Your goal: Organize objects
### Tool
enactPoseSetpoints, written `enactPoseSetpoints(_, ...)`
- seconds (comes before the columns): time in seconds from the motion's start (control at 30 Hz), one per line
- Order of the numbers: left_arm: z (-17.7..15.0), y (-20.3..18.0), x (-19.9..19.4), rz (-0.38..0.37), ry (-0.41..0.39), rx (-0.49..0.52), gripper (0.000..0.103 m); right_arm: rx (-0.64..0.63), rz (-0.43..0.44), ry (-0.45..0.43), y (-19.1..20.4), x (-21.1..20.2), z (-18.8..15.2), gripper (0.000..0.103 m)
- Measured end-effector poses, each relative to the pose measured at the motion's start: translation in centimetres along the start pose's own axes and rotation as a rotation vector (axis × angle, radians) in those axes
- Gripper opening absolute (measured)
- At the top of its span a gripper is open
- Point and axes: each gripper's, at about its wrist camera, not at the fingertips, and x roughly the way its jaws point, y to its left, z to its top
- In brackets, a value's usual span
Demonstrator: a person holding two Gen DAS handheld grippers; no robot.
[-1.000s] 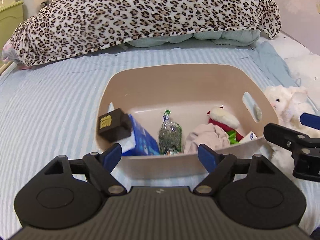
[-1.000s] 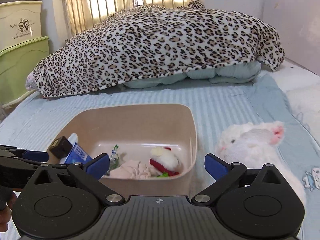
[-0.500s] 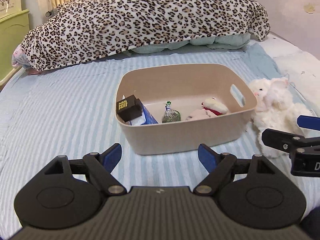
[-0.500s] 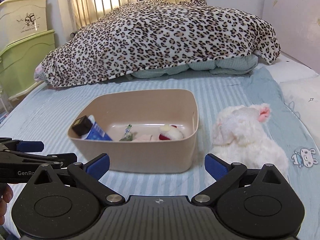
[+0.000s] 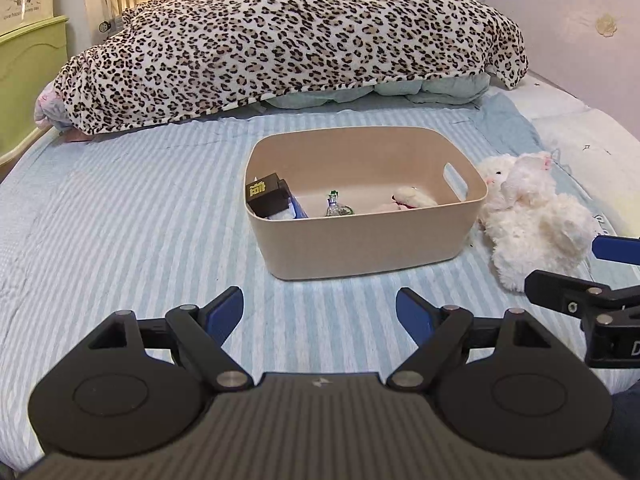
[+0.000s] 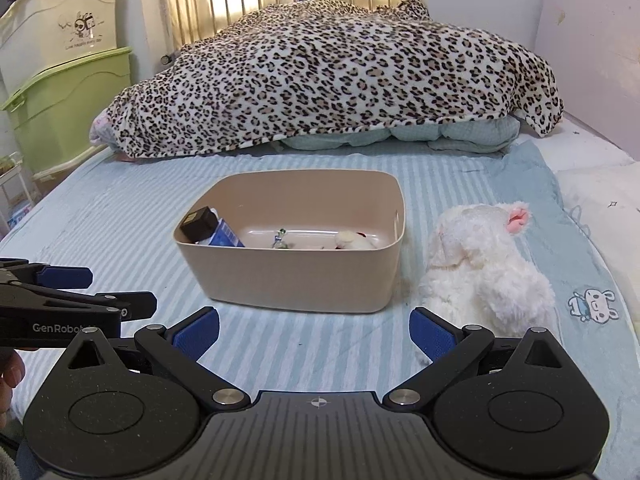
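Beige plastic bin (image 5: 372, 248), open top, upright on striped bed ahead of fingers. Inside: black box (image 5: 266, 194) propped at left wall on blue-white carton (image 5: 295, 209), clear packet (image 5: 336, 208) mid-floor, small red-white plush (image 5: 412, 199) toward right. White plush bunny (image 6: 486, 258) lying just right of bin, beyond right fingers.

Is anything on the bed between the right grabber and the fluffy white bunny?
Nothing. In the right wrist view, only bare striped sheet lies between the open right gripper and the white plush bunny.

Plush toy (image 5: 532, 216) just right of bin (image 5: 360, 240); blanket (image 5: 288, 40) behind.
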Motion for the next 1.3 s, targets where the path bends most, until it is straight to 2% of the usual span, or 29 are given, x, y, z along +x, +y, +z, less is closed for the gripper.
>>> enactPoseSetpoints(0.37,-1.8,-0.9,-3.3,-0.013,-0.012,0.031,0.084,0.017,0.028,0.002,0.8,-3.6,-1.2,0.103)
enactPoseSetpoints(0.8,-4.9,-1.0,-7.0,-0.046,-0.012,0.024,0.084,-0.04,0.058,0.031,2.3,-6.9,-3.5,0.103)
enactPoseSetpoints(1.3,-6.0,-1.9,-9.7,-0.056,-0.019,0.035,0.084,-0.032,0.059,-0.009,2.2,-10.0,-4.2,0.103)
